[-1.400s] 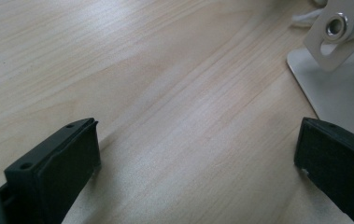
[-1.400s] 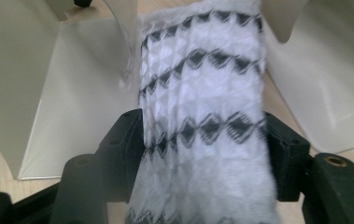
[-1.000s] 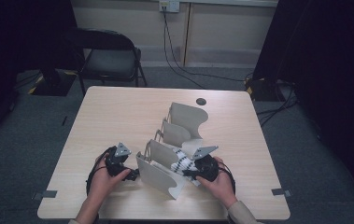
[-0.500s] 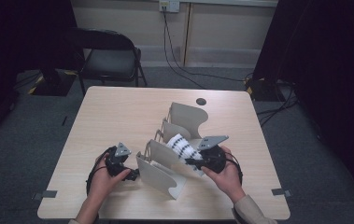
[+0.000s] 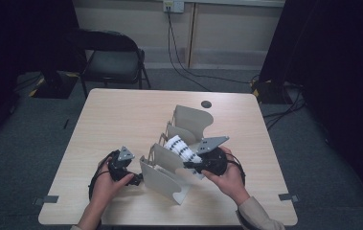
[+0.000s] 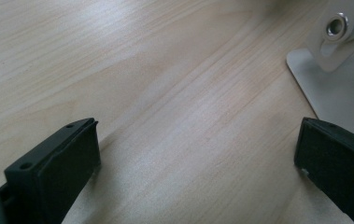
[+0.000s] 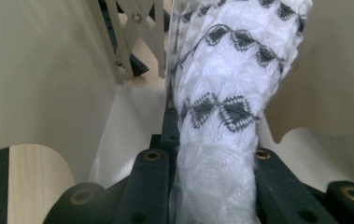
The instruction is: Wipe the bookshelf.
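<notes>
Right gripper (image 5: 194,164), jaws clamped on the cloth (image 5: 181,147), holds it in a slot of the rack (image 5: 162,176), at 6 o'clock on the table (image 5: 121,115). Risk: the cloth may snag a divider and tip the rack. Left gripper (image 5: 138,178), jaws wide and empty, rests at the rack's 9 o'clock; both forearms enter from 6 o'clock.

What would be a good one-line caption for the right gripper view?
The right gripper clamps a white knitted cloth with dark diamond bands, holding it between the pale upright panels of an accordion-style rack.
</notes>
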Action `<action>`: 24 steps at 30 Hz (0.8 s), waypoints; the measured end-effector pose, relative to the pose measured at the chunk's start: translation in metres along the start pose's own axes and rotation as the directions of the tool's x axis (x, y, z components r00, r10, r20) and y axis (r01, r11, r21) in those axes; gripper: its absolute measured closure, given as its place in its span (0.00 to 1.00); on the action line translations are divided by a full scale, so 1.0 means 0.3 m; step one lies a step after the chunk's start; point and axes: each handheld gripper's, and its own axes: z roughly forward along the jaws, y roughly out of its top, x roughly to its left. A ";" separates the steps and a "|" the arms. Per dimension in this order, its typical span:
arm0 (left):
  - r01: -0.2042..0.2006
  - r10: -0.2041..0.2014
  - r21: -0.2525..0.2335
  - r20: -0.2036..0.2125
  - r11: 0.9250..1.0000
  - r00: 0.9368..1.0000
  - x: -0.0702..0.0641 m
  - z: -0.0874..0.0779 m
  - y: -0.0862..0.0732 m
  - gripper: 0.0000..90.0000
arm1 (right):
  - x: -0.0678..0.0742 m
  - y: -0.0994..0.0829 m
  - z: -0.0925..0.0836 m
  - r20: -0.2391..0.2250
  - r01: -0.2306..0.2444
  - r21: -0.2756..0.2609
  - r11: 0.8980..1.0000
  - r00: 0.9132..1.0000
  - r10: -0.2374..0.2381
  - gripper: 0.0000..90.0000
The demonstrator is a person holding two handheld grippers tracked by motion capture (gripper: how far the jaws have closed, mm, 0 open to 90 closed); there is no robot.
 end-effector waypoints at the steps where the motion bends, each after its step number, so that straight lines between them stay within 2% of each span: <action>1: 0.000 0.000 0.000 0.000 1.000 1.000 0.000 0.000 0.000 0.00 | 0.000 0.000 0.000 0.000 0.000 0.000 1.000 1.000 0.000 0.87; 6: 0.003 -0.003 -0.002 0.000 1.000 1.000 -0.001 0.000 0.000 0.00 | 0.004 -0.026 0.028 -0.011 0.002 0.025 1.000 1.000 -0.002 0.87; 11: -0.001 0.001 0.000 0.000 1.000 1.000 0.000 0.000 0.000 0.00 | 0.007 -0.058 0.051 -0.022 -0.015 0.034 0.999 1.000 0.016 0.87; 15: -0.003 0.003 0.000 0.002 1.000 1.000 0.000 0.000 0.000 0.00 | 0.000 -0.089 0.071 -0.011 -0.044 0.053 0.998 0.999 0.045 0.84; 16: -0.003 0.003 0.000 0.002 1.000 1.000 0.000 0.000 0.000 0.00 | -0.004 -0.103 0.086 -0.006 -0.056 0.068 0.996 0.998 0.057 0.81; 20: -0.004 0.004 0.001 0.002 1.000 1.000 0.000 0.000 0.000 0.00 | -0.008 -0.120 0.105 0.003 -0.061 0.090 0.994 0.998 0.061 0.75; 24: -0.003 0.003 0.000 0.002 1.000 1.000 0.000 0.000 0.000 0.00 | -0.021 -0.143 0.121 0.046 -0.074 0.138 0.988 0.997 0.068 0.65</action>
